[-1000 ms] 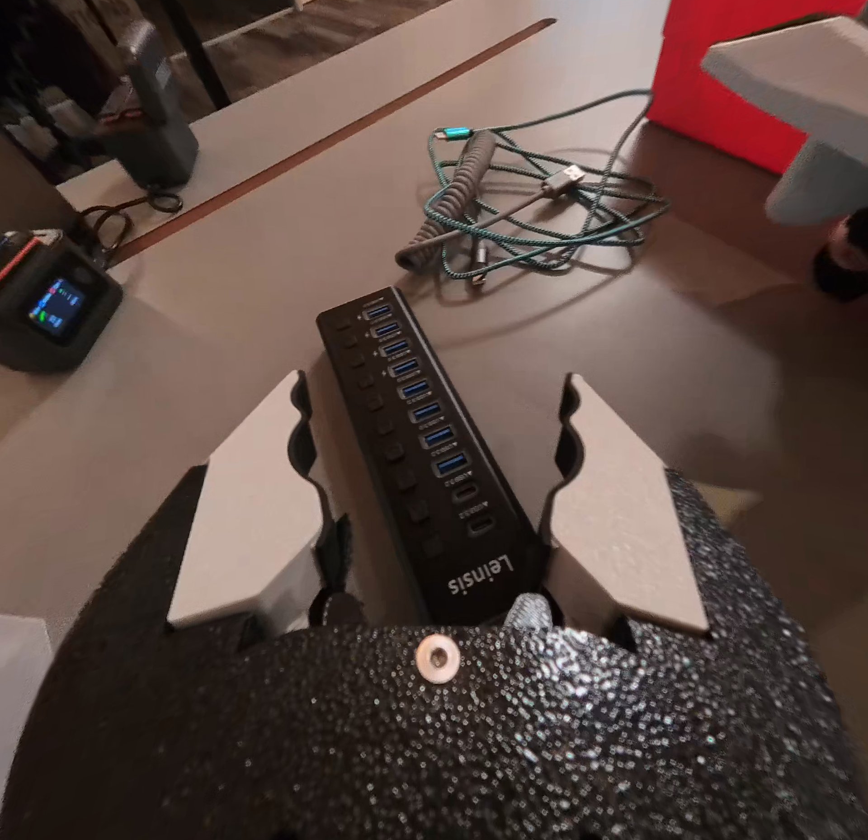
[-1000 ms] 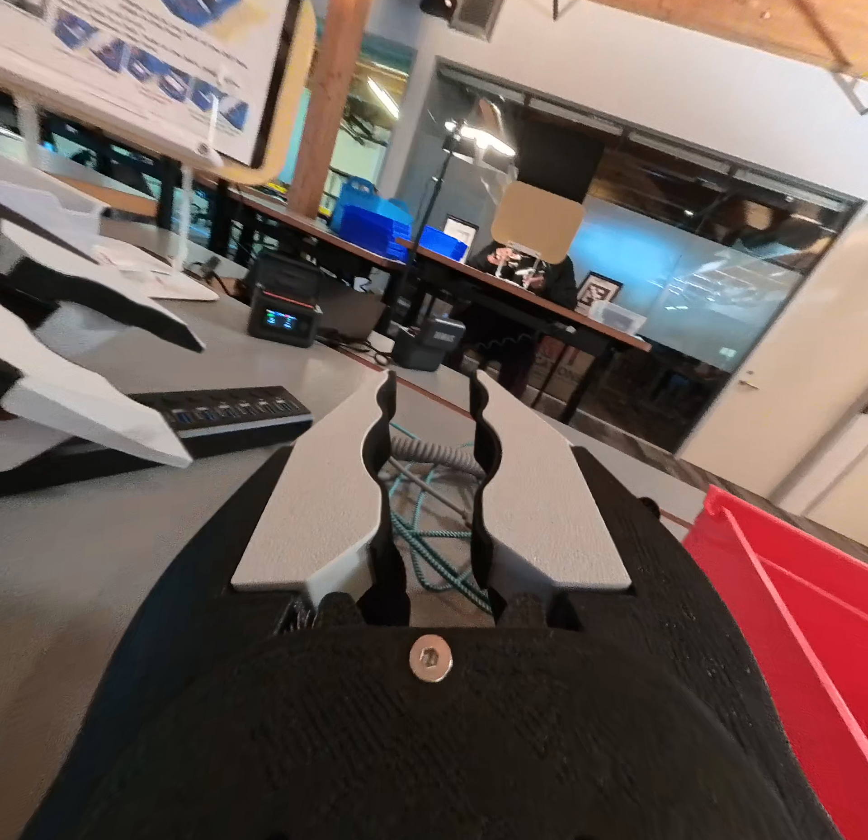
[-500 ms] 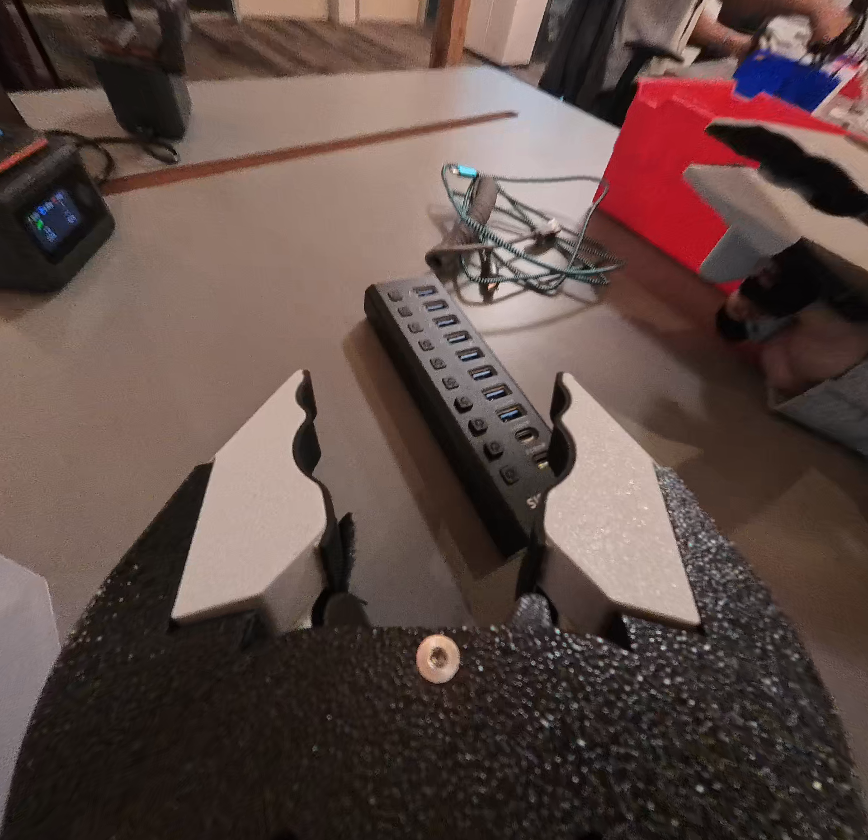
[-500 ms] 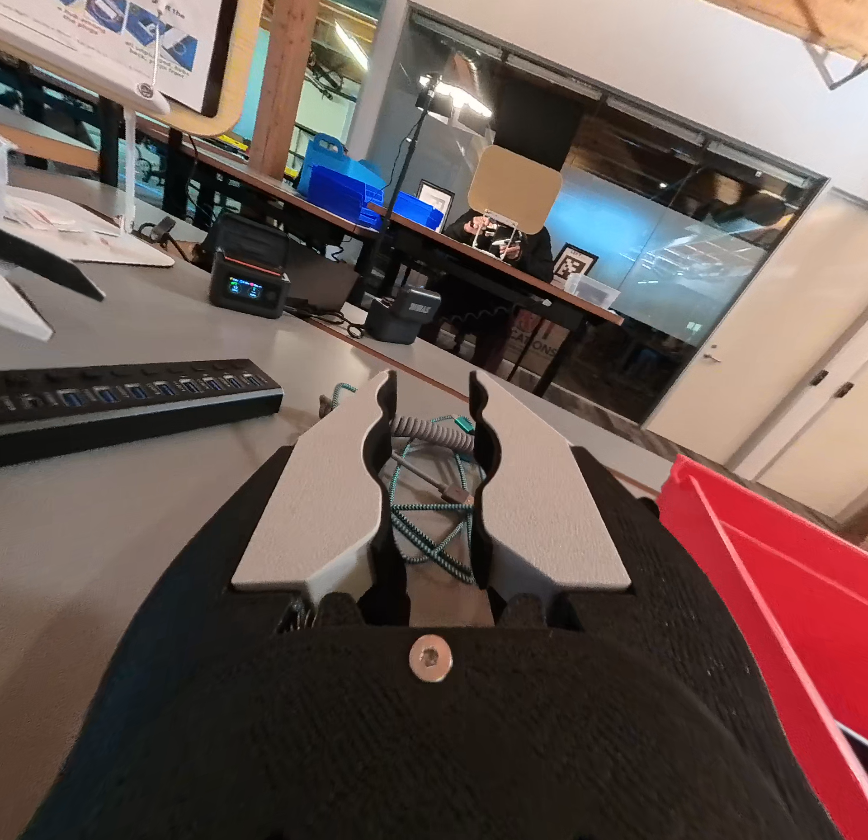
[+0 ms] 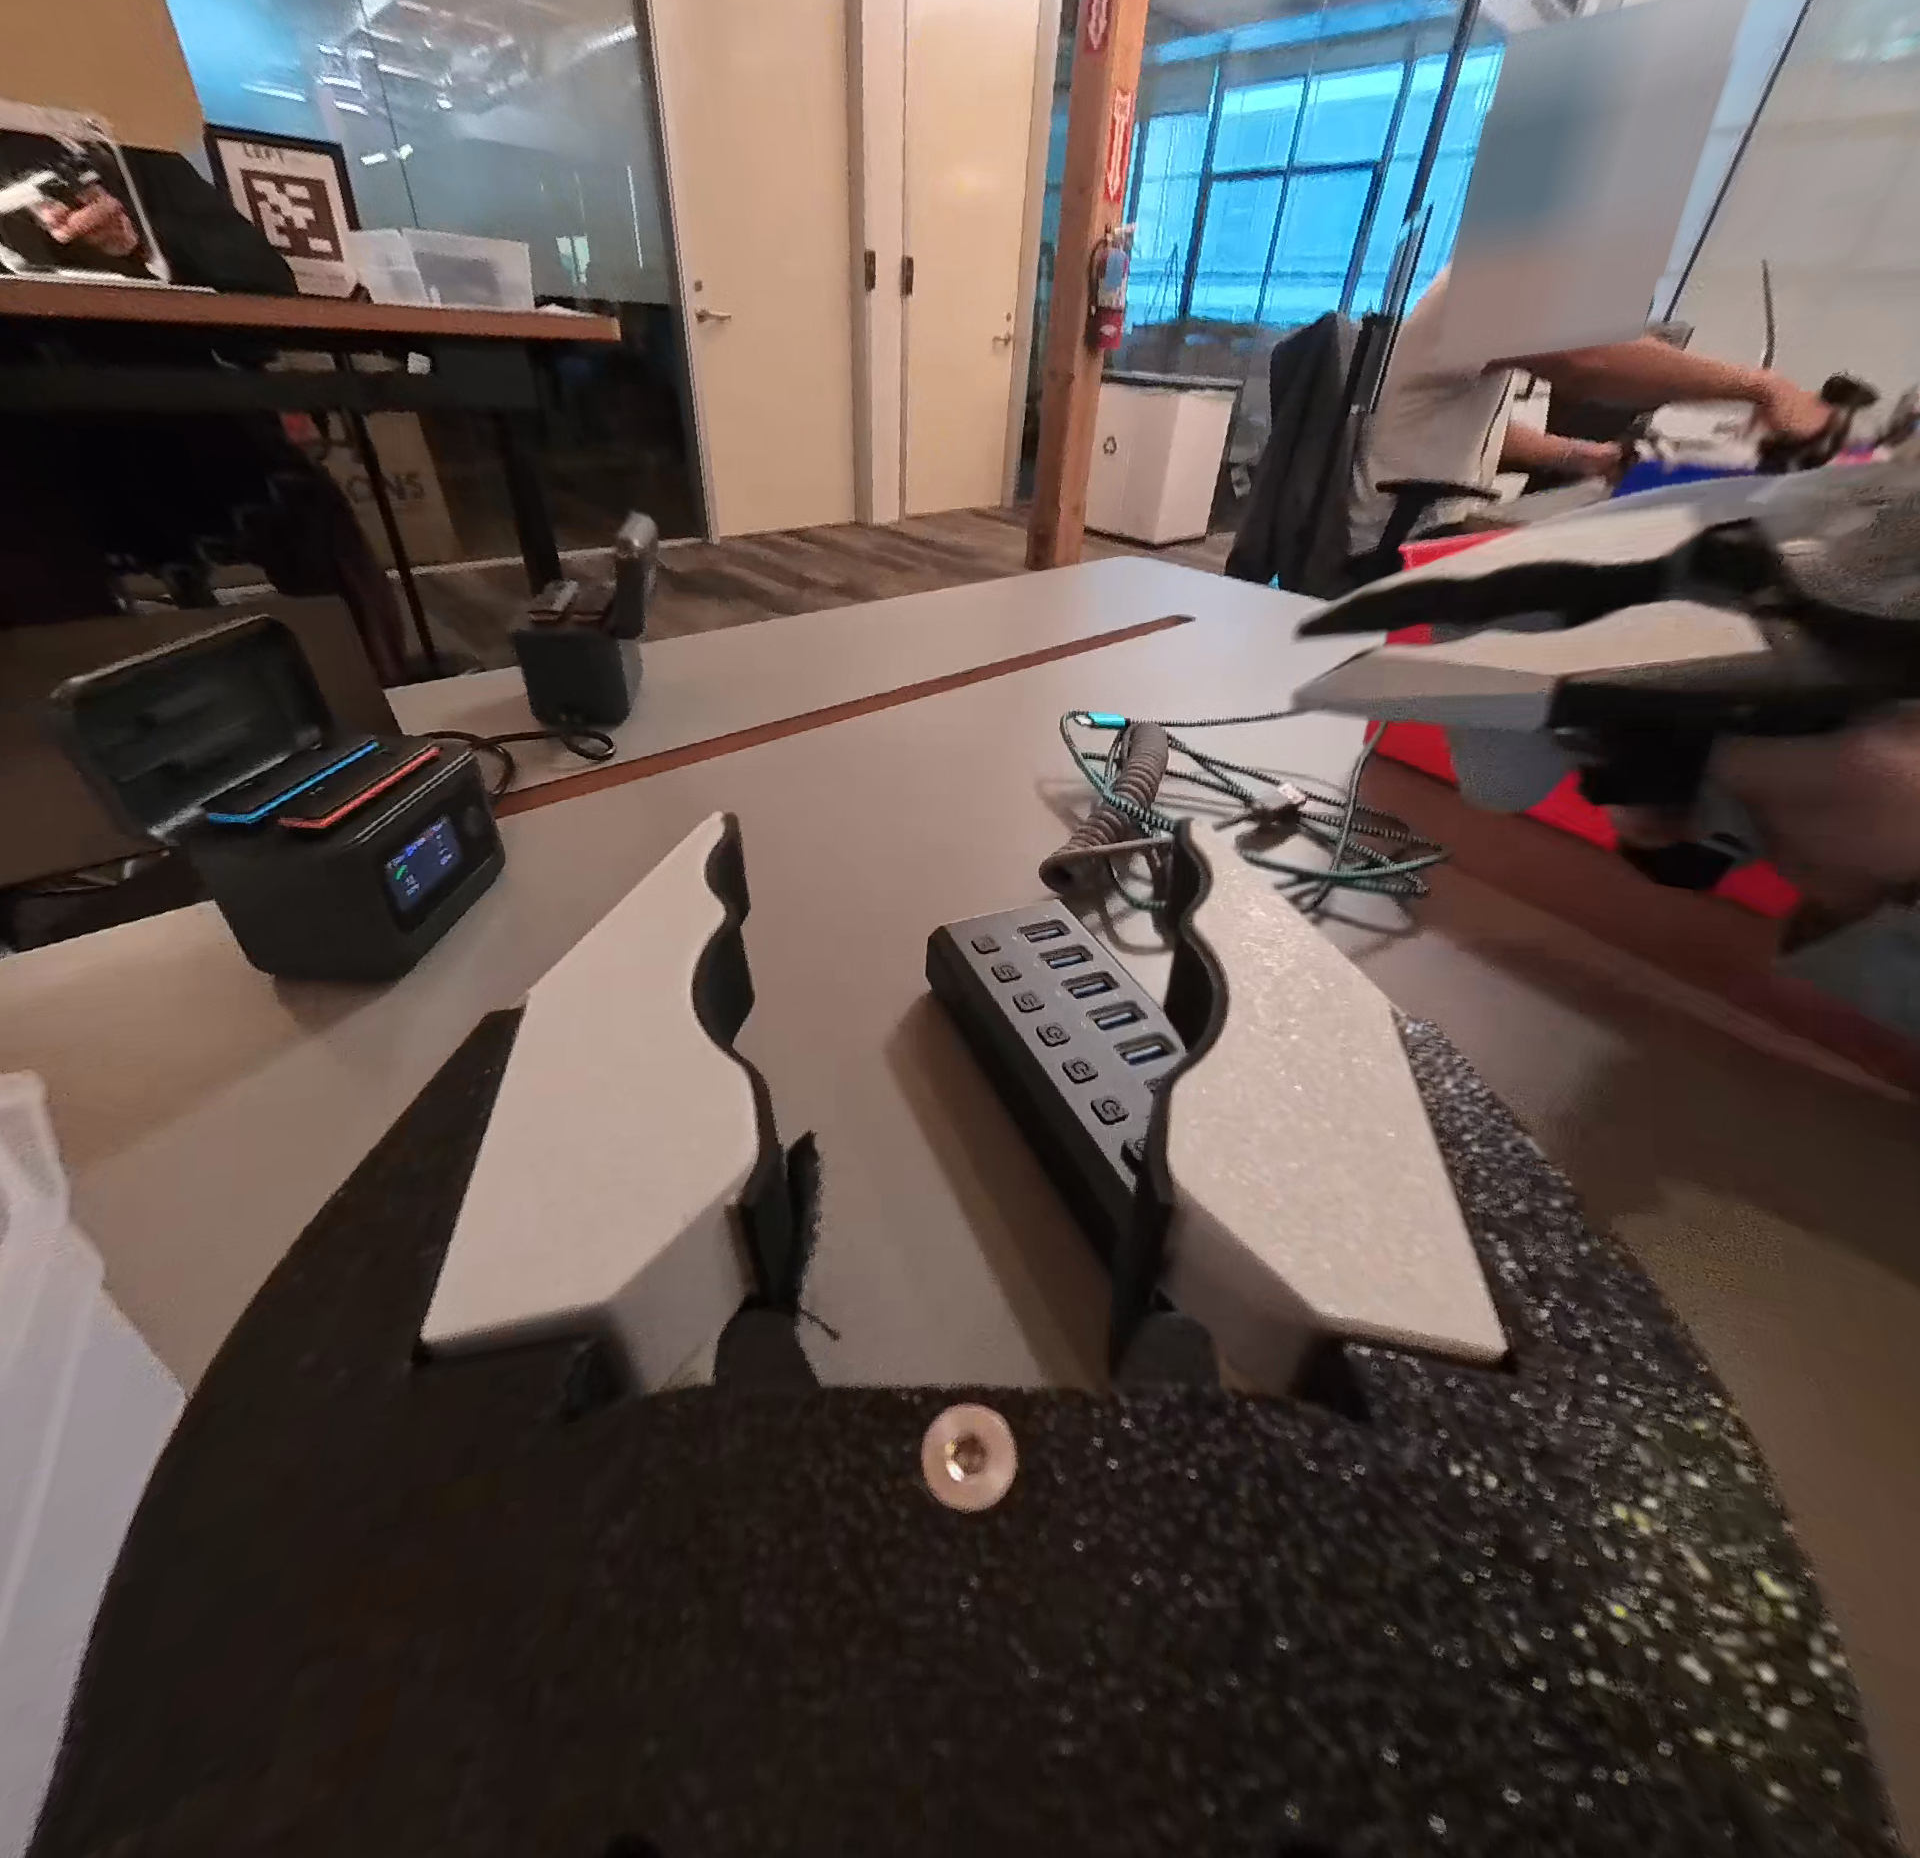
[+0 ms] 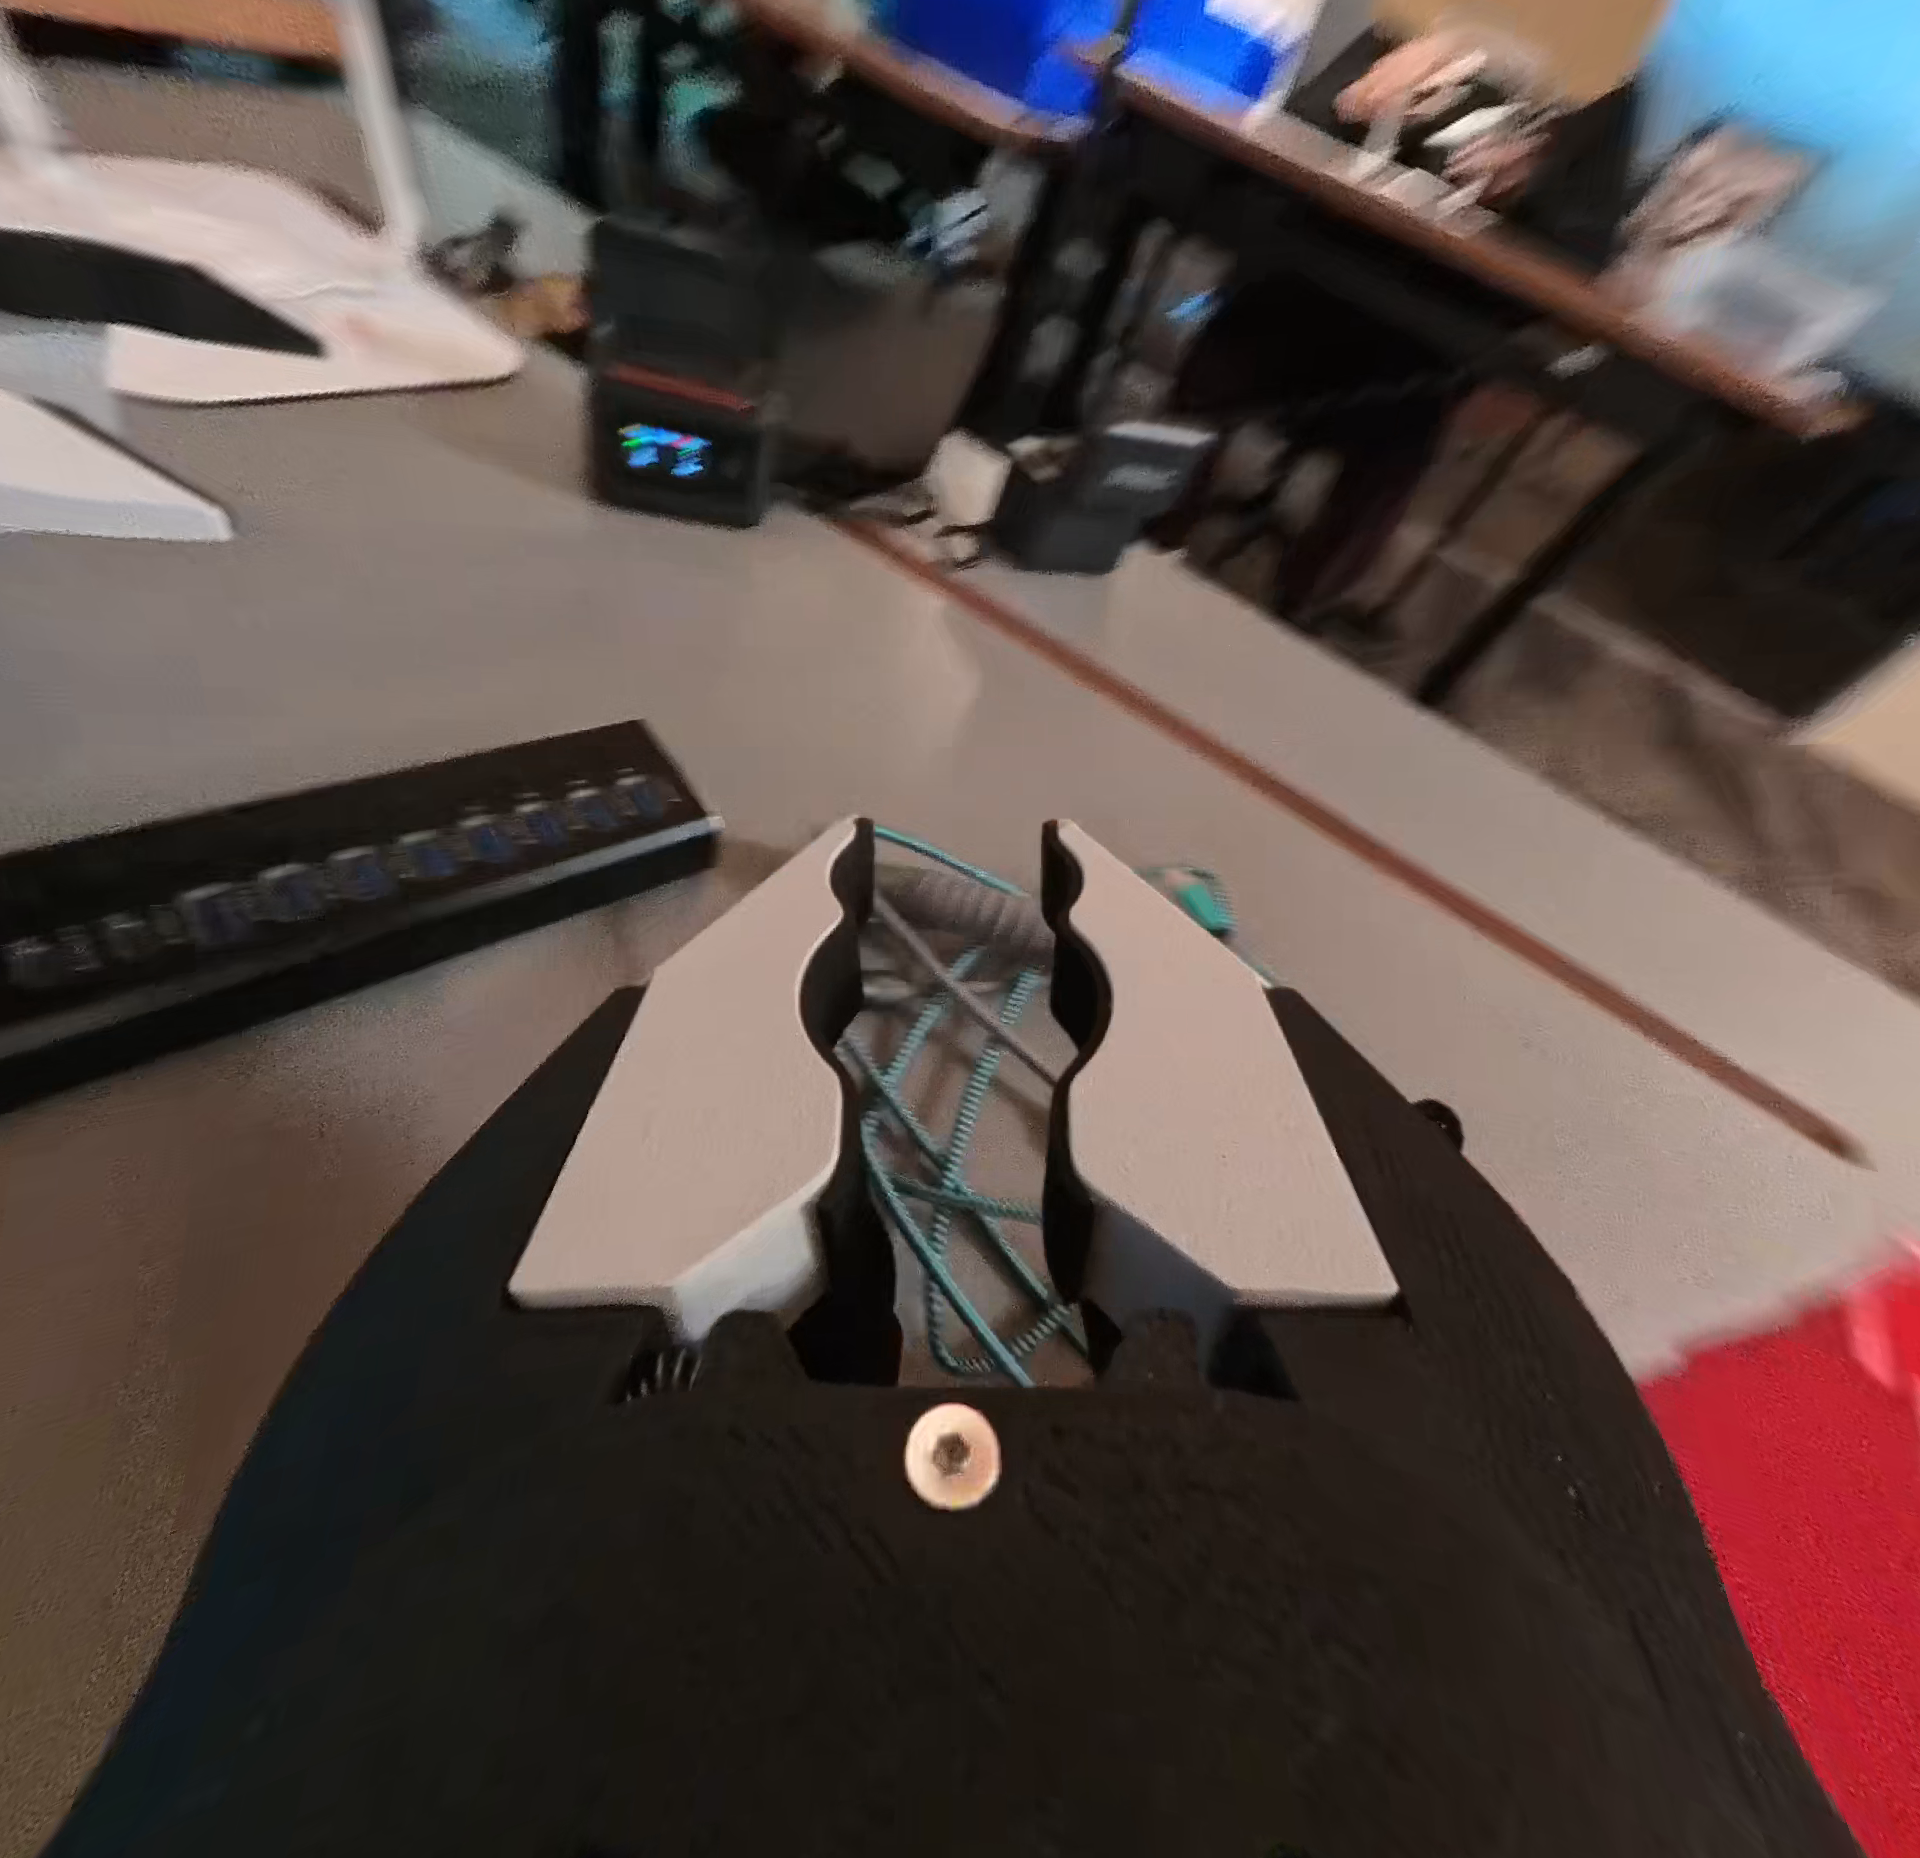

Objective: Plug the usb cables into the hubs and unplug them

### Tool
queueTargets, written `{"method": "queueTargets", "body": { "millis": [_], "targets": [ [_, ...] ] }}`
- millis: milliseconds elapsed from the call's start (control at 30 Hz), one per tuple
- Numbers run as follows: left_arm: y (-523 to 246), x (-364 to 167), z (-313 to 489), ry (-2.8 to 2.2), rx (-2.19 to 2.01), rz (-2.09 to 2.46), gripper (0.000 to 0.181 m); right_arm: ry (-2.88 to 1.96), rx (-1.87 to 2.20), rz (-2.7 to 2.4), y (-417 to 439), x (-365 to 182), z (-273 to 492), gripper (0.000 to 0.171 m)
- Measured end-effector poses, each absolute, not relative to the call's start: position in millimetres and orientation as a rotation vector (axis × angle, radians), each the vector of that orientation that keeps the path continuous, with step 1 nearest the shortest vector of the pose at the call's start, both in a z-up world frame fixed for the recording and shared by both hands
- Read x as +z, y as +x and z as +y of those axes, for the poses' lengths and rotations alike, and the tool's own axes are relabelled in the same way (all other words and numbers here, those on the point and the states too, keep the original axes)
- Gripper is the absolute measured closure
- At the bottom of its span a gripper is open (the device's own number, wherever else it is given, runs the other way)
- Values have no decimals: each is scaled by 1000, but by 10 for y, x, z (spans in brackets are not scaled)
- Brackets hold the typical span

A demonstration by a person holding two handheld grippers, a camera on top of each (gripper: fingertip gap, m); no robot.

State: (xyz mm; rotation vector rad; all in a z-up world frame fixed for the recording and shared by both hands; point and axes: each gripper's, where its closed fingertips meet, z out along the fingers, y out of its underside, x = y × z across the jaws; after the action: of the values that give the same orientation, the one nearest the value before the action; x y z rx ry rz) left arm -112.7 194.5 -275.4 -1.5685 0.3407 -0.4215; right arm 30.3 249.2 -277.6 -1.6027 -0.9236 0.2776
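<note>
On the grey table point(image 5: 312, 1060) | black hub point(image 5: 1049, 1029) at 1 o'clock of the spread, empty left gripper point(image 5: 961, 852) | cable tangle point(image 6: 935, 1070) at 12 o'clock beneath the parted, empty right gripper point(image 6: 951, 832) | progress: nothing plugged yet; grasping, plugging, unplugging all remain

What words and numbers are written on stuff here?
I don't repeat writing, only where it sits.
Black-and-white marker sign on the far desk: small print on top.
Red signs on the wooden post: too blurred.
Black box's screen: too small.
USB hub: tiny marks, unreadable.
</note>
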Motion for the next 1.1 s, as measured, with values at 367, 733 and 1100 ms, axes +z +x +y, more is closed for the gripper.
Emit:
{"method": "queueTargets", "body": {
  "millis": [367, 733, 1100],
  "targets": [
    [-1069, -2790, 1942, -1590, -463, 351, 108, -2082, 64, -1441, 323, -3277, 2955, 138],
    [-989, -2844, 1959, -1610, -416, 406, 116, -1915, -44, -1650, 318, -3364, 3119, 147],
    [-1007, -2831, 1952, -1606, -446, 385, 120, -1857, -164, -1731, 356, -3529, 3194, 158]
  ]
}}
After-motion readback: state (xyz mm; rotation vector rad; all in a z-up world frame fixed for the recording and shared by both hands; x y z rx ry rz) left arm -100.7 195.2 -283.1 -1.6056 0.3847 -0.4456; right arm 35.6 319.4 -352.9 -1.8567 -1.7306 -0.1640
